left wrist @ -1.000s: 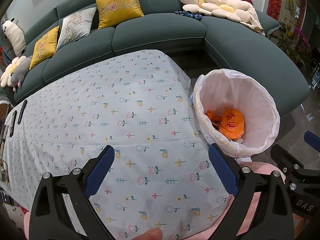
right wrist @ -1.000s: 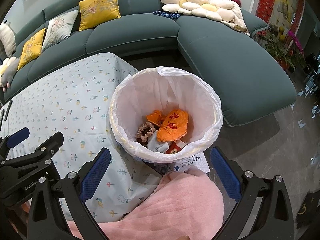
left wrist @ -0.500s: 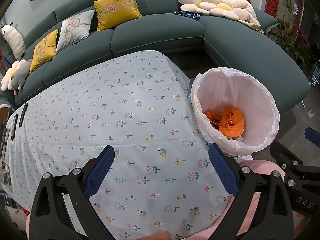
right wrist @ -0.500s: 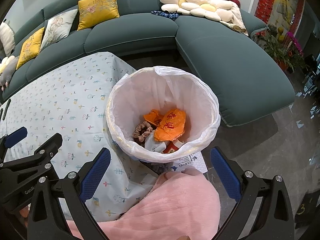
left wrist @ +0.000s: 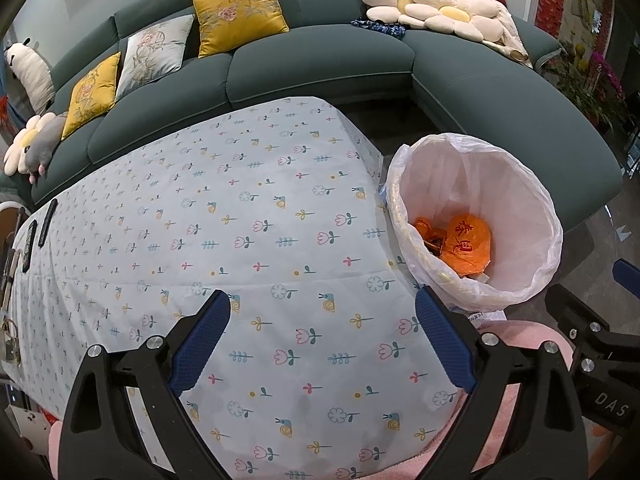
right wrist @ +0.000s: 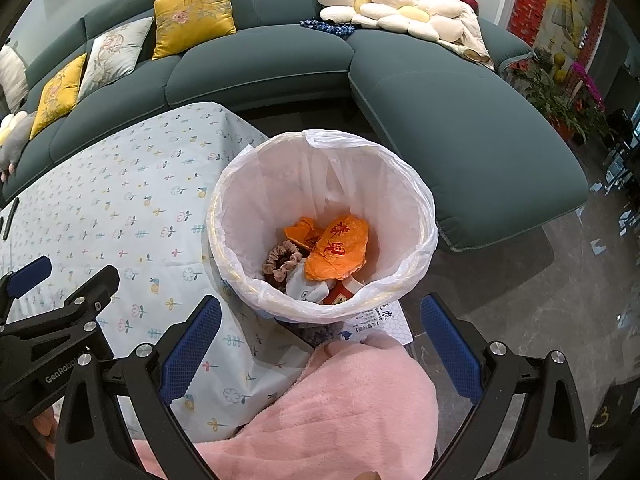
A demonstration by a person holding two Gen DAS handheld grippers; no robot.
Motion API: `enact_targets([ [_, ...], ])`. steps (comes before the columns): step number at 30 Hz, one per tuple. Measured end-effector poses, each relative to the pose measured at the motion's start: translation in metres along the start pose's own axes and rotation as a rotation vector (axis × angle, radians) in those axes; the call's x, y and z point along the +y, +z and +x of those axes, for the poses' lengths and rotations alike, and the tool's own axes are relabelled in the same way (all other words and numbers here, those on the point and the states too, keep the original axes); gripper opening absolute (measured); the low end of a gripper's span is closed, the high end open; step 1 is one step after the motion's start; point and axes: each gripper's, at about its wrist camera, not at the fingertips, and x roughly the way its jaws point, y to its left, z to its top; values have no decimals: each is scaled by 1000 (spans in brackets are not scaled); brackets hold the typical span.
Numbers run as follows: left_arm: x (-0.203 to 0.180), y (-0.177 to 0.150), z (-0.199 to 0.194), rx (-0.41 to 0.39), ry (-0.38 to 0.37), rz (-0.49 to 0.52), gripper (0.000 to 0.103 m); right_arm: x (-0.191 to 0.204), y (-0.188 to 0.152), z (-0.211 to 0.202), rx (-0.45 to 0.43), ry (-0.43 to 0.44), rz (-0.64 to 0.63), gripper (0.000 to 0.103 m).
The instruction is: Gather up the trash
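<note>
- A living room: a long dark green sofa (left wrist: 320, 56) curves across the top of both views, with grey stone floor (right wrist: 520, 280) at the lower right of the right wrist view.
- At the far left of the left wrist view, two dark remote-like bars (left wrist: 38, 232) lie on the table edge.
- Yellow and grey cushions (left wrist: 236, 12) lean on the sofa back at the upper left; flower-shaped pillows (left wrist: 432, 8) sit at the upper right.
- A table under a pale blue flowered cloth (left wrist: 240, 220) fills the middle of the left wrist view, with nothing loose on the part shown.
- The left gripper (left wrist: 322, 340) hangs over the near part of the cloth, its blue-padded fingers (left wrist: 200, 344) spread wide and empty.
- A bin with a white liner (right wrist: 320, 216) stands on the floor just beside the table's right corner, at centre in the right wrist view.
- The trash is inside the bin: an orange bag (right wrist: 338, 248), an orange scrap (right wrist: 300, 232), a brown scrunchie (right wrist: 282, 264) and white paper (right wrist: 308, 288).
- The right gripper (right wrist: 320, 344) hovers above the bin's near rim, fingers apart, holding nothing.
- Pink fleece fabric (right wrist: 340, 412) fills the bottom centre of that view, below the bin.
- Potted plants (right wrist: 560, 92) stand at the far right.
</note>
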Motion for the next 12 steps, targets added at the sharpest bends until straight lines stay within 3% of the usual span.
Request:
enact_targets([
  [12, 2, 0, 2, 6, -26, -9, 89, 1, 1, -1, -3, -8, 1, 96],
])
